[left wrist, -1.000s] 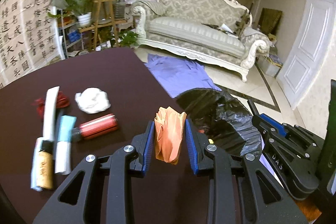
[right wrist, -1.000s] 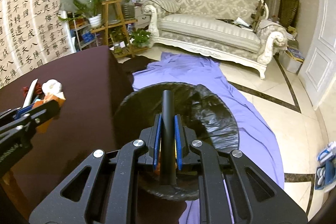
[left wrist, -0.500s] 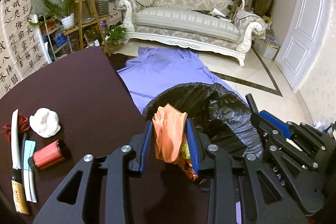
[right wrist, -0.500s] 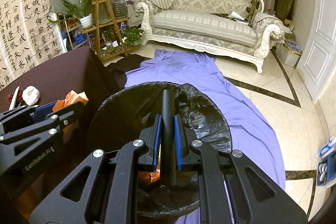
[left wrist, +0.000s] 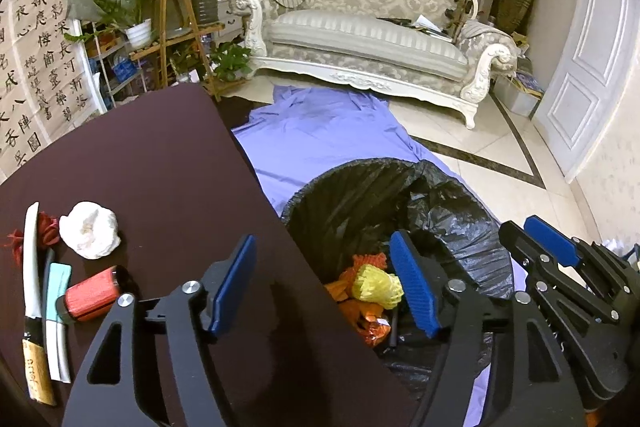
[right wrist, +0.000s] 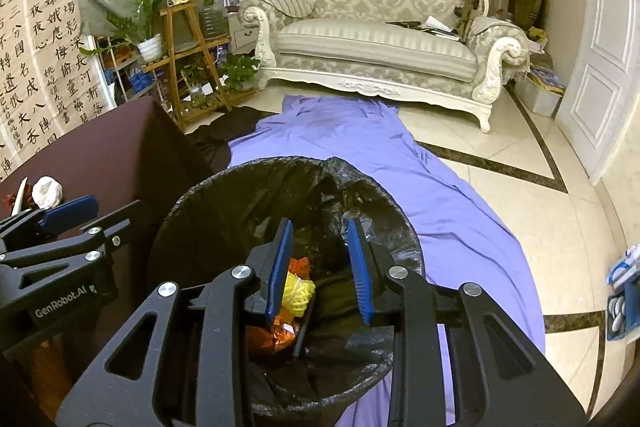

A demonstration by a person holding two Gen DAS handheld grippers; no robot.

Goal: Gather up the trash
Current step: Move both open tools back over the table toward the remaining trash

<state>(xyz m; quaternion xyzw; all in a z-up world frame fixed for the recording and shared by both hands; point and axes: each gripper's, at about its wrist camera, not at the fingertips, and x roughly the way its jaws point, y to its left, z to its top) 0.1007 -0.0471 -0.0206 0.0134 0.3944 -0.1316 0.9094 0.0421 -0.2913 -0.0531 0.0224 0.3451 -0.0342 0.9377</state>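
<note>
The left gripper (left wrist: 324,283) hangs over the bench (left wrist: 152,163) edge, jaws opening wide with nothing between them. The right gripper (right wrist: 319,269) is opening over the black-lined bin (right wrist: 224,211), also empty. Orange and yellow trash (left wrist: 376,285) lies inside; a white wad (left wrist: 90,230) remains on the bench.

The dark maroon tabletop (left wrist: 160,163) carries a crumpled white paper wad (left wrist: 90,230), a red cylindrical tube (left wrist: 90,294) and flat white strips (left wrist: 30,259).

Ornate cream sofa (left wrist: 376,39) on pale tiled floor (right wrist: 520,195), calligraphy wall hanging (left wrist: 36,59), potted plants (right wrist: 160,11), white panelled door (left wrist: 588,67).
</note>
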